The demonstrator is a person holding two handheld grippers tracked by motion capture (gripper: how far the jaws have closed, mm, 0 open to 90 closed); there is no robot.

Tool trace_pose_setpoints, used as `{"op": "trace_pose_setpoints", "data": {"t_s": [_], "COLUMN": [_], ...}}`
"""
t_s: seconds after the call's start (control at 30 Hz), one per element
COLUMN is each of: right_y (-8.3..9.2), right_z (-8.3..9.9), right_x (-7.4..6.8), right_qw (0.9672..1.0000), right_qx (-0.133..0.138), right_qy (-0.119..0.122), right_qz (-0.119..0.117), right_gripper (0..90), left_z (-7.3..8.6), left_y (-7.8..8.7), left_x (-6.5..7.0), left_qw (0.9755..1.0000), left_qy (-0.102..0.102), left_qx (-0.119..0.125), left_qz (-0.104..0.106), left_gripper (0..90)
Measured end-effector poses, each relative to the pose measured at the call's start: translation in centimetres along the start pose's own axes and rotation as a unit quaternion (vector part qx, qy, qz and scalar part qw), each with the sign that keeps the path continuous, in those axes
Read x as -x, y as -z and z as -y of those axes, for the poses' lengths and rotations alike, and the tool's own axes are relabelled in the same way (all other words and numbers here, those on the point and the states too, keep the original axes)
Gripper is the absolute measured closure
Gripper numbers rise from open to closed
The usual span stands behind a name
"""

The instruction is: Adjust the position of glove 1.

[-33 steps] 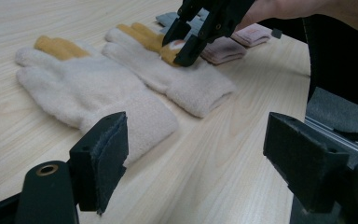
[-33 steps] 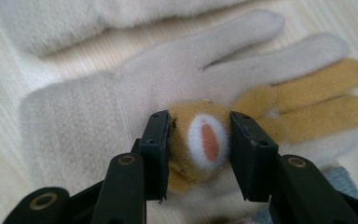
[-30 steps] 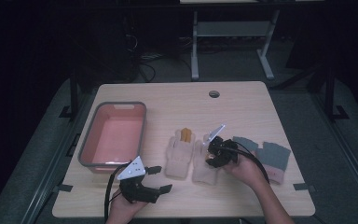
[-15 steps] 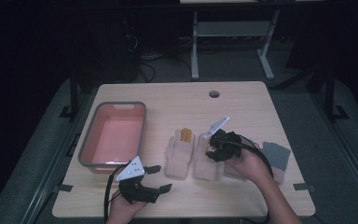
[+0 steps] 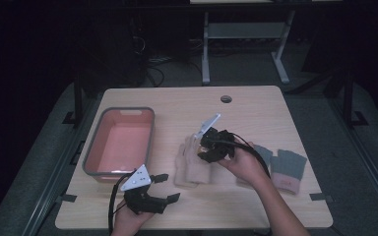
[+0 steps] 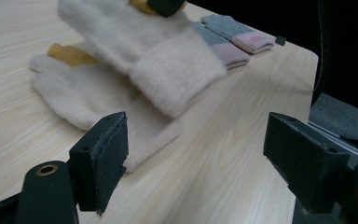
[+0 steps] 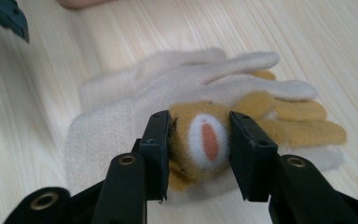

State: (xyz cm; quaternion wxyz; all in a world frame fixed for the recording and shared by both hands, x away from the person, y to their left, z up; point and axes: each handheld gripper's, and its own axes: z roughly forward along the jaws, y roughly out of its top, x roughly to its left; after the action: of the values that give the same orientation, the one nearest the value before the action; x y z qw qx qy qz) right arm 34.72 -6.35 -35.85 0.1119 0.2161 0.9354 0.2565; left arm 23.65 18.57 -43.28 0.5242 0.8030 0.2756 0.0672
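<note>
My right gripper (image 7: 199, 135) is shut on a cream knit glove (image 7: 102, 135), pinching its tan patch with a white and orange oval. It holds the glove, with its mustard fingertips, above the table (image 5: 256, 113) near the middle. The lifted glove (image 6: 158, 51) hangs over a second cream glove (image 6: 74, 93) that lies flat on the wood (image 5: 189, 169). In the high view the right gripper (image 5: 207, 147) sits just right of those gloves. My left gripper (image 5: 169, 187) rests near the table's front edge, open with nothing between its jaws (image 6: 196, 140).
A pink tray with a grey rim (image 5: 93, 152) stands at the left. A pair of grey gloves with pink cuffs (image 5: 288, 167) lies at the right. A round cable hole (image 5: 226, 99) is at the table's back.
My right gripper has risen and shifted left, carrying the cream glove over the other one. The left gripper has stayed put.
</note>
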Motion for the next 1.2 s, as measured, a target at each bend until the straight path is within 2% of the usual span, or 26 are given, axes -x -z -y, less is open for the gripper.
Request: {"op": "trace_pose_setpoints", "data": {"t_s": [0.23,0.3,0.53,0.87,0.97,1.0,1.2], "right_y": [-1.8,-2.3,-3.4,-4.6,-5.3,-5.5,-6.5], "right_z": [-1.4,-1.6,-2.0,-1.5,-1.0,-0.9,0.1], "right_x": [-0.5,-0.6,-0.8,-0.6,-0.4,-0.3,-0.1], "right_qw": [0.9999,0.9997,0.9996,0.9995,0.9995,0.9994,0.9990], "right_qx": [-0.006,-0.008,-0.007,-0.011,-0.012,-0.011,-0.017], "right_qy": [0.008,0.011,0.019,-0.001,-0.008,-0.012,-0.027], "right_qz": [-0.014,-0.018,-0.020,-0.029,-0.029,-0.030,-0.033], "right_gripper": [60.0,60.0,59.8,59.2,58.4,58.1,54.7], "left_z": [0.1,0.1,0.1,0.1,0.1,0.1,0.2], "left_y": [0.0,0.1,-0.1,0.0,-0.2,-0.2,-0.4], "left_x": [0.0,-0.1,-0.1,0.0,0.0,-0.1,0.0], "left_qw": [0.9999,1.0000,0.9999,0.9999,0.9999,1.0000,0.9999], "left_qy": [0.012,0.008,0.009,0.012,0.011,0.005,0.010], "left_qx": [0.010,0.003,0.003,0.005,0.001,-0.001,-0.006], "left_qz": [0.000,-0.001,0.000,0.001,0.001,0.000,-0.001], "left_gripper": [21.7,21.7,21.7,21.8,21.8,21.8,21.9]}}
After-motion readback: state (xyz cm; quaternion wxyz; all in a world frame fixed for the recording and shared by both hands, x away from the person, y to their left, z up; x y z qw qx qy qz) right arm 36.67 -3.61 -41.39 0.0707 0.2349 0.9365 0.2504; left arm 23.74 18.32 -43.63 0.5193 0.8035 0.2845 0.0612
